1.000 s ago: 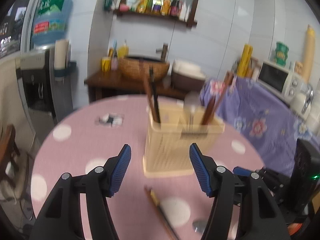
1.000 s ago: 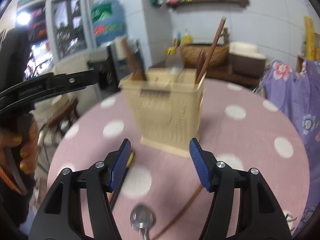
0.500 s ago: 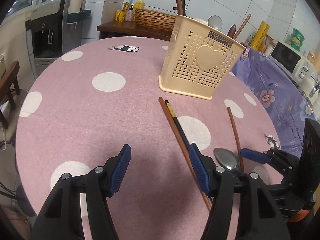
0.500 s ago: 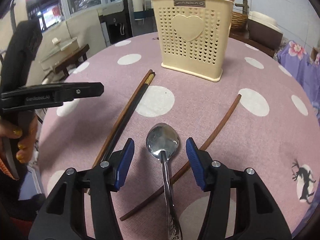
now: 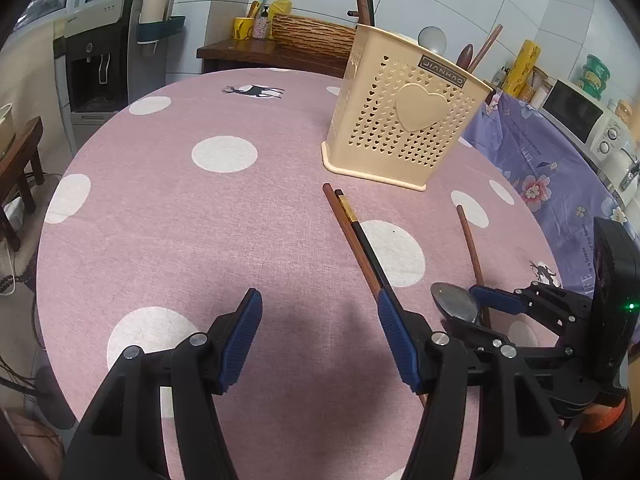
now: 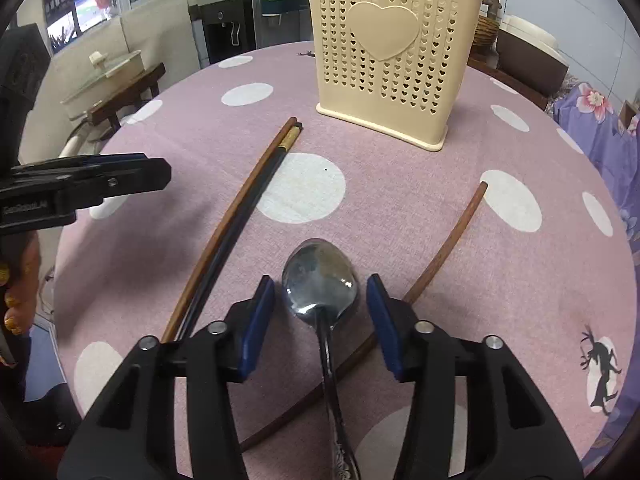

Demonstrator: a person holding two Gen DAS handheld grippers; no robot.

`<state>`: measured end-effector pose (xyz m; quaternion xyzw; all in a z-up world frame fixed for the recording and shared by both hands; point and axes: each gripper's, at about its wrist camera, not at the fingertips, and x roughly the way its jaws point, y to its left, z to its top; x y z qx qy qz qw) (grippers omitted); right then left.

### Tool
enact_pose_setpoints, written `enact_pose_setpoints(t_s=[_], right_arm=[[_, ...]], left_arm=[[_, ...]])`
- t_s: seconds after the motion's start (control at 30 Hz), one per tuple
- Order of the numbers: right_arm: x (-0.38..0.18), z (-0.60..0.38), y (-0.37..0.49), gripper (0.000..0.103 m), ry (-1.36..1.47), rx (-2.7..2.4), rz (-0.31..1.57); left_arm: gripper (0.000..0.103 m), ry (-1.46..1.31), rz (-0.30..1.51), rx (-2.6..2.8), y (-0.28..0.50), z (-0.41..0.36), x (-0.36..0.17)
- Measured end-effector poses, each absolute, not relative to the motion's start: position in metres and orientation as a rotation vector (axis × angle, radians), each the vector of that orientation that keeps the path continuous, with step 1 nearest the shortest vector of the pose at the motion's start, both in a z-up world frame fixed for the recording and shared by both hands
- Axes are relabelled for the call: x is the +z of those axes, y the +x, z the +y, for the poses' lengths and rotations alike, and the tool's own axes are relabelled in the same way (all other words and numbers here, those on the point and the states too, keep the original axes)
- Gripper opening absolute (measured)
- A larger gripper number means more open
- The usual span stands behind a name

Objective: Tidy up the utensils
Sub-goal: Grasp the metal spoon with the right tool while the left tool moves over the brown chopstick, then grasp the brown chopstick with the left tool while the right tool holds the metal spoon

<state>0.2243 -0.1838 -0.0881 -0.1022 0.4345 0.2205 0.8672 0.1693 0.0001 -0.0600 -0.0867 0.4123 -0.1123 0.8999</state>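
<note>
Left wrist view: left gripper (image 5: 320, 320) low over pink dotted tablecloth (image 5: 160, 220), jaws apart, nothing between pads, only bare cloth. Right-hand pad sits just over the near ends of a brown chopstick (image 5: 350, 236) and a black chopstick (image 5: 366, 242) lying side by side, touching, far ends pointing toward cream utensil holder (image 5: 404, 128). Holder upright on cloth, heart on front wall, chopsticks and a spoon sticking out the top. Third brown chopstick (image 5: 470, 240) lying apart to the right. Right gripper (image 5: 480, 304) visible at right edge, straddling metal spoon (image 5: 454, 304).

Right wrist view: right gripper (image 6: 320, 304) down at the cloth, jaws have just been closing, spoon (image 6: 320, 276) bowl between the pads, gaps visible on both sides, not yet clamped. Spoon handle running back under the gripper, crossing over the lone brown chopstick (image 6: 448, 240). Chopstick pair (image 6: 244, 204) to the left, tips near holder (image 6: 392, 48). Left gripper (image 6: 132, 174) seen side-on at left edge, person's fingers (image 6: 16, 280) around its grip.
</note>
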Motion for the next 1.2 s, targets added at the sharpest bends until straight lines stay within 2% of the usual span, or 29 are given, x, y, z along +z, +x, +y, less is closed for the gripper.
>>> enact_pose_setpoints(t_s=[0.1,0.3,0.67,0.83,0.9,0.97,1.2], right_arm=[[-0.087,-0.182,0.227,0.038,-0.218,0.457,0.915],[-0.086,-0.181,0.229,0.038,-0.21,0.455,0.918],[-0.016,-0.236,0.182,0.038,0.036,0.439,0.651],[-0.006,-0.258,0.166,0.038,0.099,0.405,0.594],[-0.005,-0.262,0.162,0.038,0.114,0.393,0.58],[-0.005,-0.265,0.16,0.038,0.128,0.39,0.574],[-0.007,-0.268,0.158,0.038,0.155,0.384,0.559]], left_arm=[[0.059,-0.182,0.853,-0.233,0.169,0.0,-0.059],[0.059,-0.176,0.855,-0.235,0.168,-0.003,-0.059],[0.059,-0.175,0.856,-0.243,0.168,-0.008,-0.059],[0.059,-0.157,0.861,-0.262,0.169,-0.017,-0.06],[0.057,-0.146,0.868,-0.269,0.171,-0.023,-0.062],[0.048,-0.135,0.885,-0.28,0.175,-0.029,-0.064],[0.031,-0.07,0.93,-0.274,0.187,-0.053,-0.077]])
